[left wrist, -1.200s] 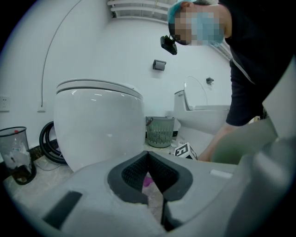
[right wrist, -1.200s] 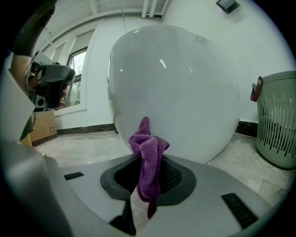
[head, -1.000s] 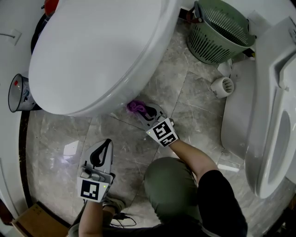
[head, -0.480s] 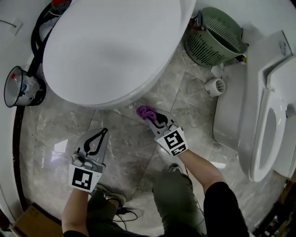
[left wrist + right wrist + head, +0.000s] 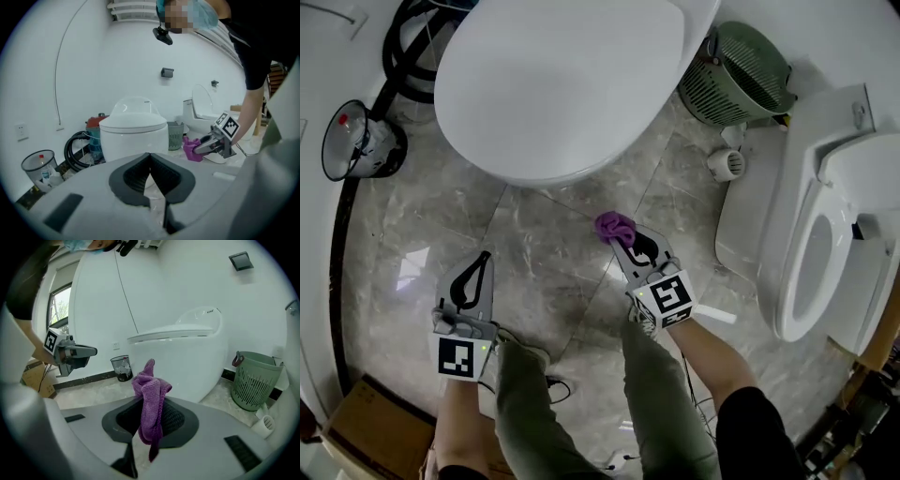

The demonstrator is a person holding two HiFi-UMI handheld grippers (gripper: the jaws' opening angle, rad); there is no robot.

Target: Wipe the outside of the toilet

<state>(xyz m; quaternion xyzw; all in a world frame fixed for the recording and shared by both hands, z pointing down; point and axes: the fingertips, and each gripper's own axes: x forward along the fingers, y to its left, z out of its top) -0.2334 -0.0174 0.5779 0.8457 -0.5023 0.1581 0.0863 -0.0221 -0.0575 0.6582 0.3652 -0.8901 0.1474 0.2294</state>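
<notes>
Bin (image 5: 121,361) holds litter (image 5: 123,369); right gripper (image 5: 630,246) clamps cloth (image 5: 150,401).

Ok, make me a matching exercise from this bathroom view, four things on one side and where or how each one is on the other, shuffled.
Things:
1. purple cloth
2. left gripper
3. green basket
4. black hose

Places or states:
A. on the floor between the closed toilet and the open toilet
B. clamped in the right gripper
C. coiled against the wall
D. shut, holding nothing

Pairs: 1-B, 2-D, 3-A, 4-C
</notes>
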